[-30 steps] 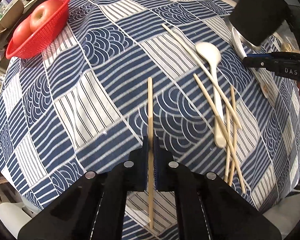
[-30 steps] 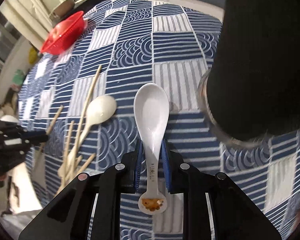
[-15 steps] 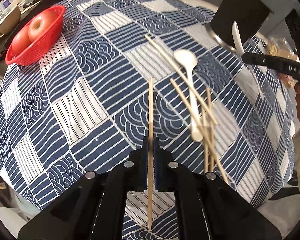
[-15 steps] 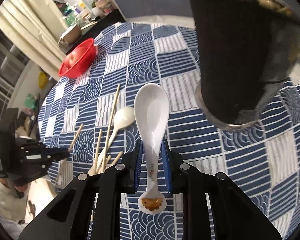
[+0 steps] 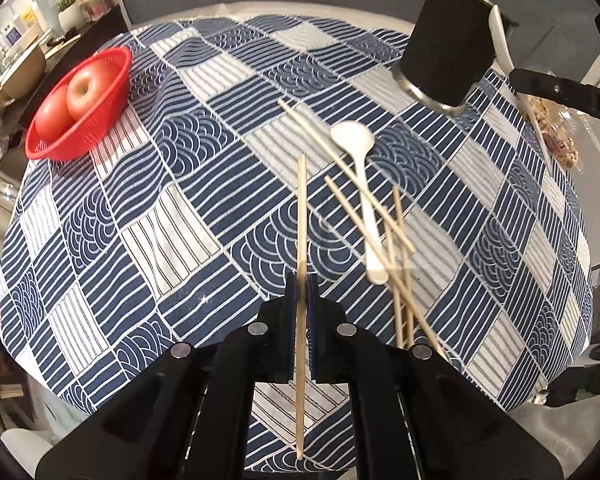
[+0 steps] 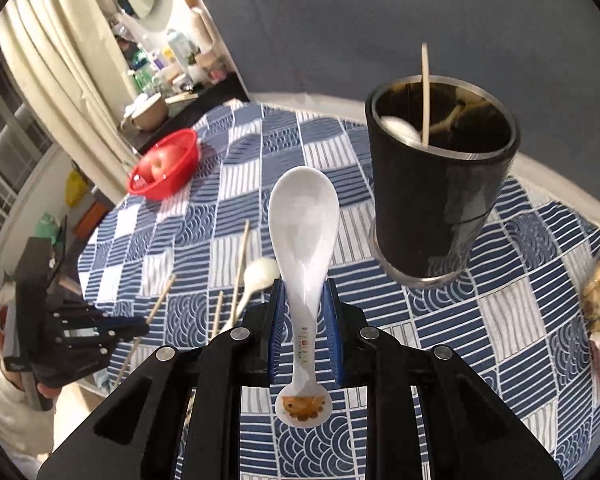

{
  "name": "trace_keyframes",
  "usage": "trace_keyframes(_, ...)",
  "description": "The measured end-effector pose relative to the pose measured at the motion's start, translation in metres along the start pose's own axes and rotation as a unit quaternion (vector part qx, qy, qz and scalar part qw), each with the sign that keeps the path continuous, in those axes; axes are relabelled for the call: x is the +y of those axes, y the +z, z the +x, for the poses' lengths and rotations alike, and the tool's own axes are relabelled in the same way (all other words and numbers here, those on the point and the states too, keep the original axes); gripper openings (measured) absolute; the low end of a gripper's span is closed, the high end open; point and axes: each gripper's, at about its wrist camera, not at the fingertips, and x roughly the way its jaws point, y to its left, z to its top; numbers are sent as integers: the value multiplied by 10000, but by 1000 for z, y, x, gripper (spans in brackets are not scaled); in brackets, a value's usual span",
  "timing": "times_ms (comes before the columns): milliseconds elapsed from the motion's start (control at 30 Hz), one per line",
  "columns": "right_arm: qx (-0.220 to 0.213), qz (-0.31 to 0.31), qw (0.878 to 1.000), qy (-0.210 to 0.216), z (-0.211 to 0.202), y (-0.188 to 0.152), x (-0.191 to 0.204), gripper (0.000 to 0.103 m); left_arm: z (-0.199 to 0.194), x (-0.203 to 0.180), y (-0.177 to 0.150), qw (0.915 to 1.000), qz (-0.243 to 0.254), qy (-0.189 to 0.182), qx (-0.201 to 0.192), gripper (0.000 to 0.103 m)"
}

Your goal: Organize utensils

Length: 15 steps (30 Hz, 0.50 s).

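A: Spoon (image 6: 303, 236) and chopstick (image 5: 301, 280) are both off the cloth. Why are they held the way they are?

B: The right gripper (image 6: 302, 332) is clamped narrowly on the spoon's thin neck, bowl forward and the printed handle end trailing behind the pads. That leaves the bowl free to go first into the black cup (image 6: 440, 184), which stands just ahead and to the right.

A: And the left one?

B: The left gripper (image 5: 301, 320) is pinched fully together on a single chopstick, gripped partway along so the stick runs straight out in line with the fingers. Probably that keeps it easy to aim downward into the cup.

A: Why the cup?

B: It already has a chopstick (image 6: 425, 96) standing in it and something pale, likely another spoon, so it appears to be the collecting place.

A: What remains?

B: A white spoon (image 5: 360, 184) and several loose chopsticks (image 5: 396, 264) lie crossed on the blue patterned tablecloth (image 5: 180, 208), between the left gripper and the cup. The red basket (image 5: 80, 104) of apples sits well apart at the far left.
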Motion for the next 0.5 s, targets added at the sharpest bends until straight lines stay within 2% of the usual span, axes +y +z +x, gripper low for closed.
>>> trace_keyframes(133, -327, 17, 9995, -4, -26, -1, 0, 18, -14, -14, 12, 9991, 317, 107, -242, 5)
trace_keyframes(500, -1035, 228, 9938, -329, -99, -4, -26, 18, -52, -52, 58, 9935, 753, 50, -851, 5)
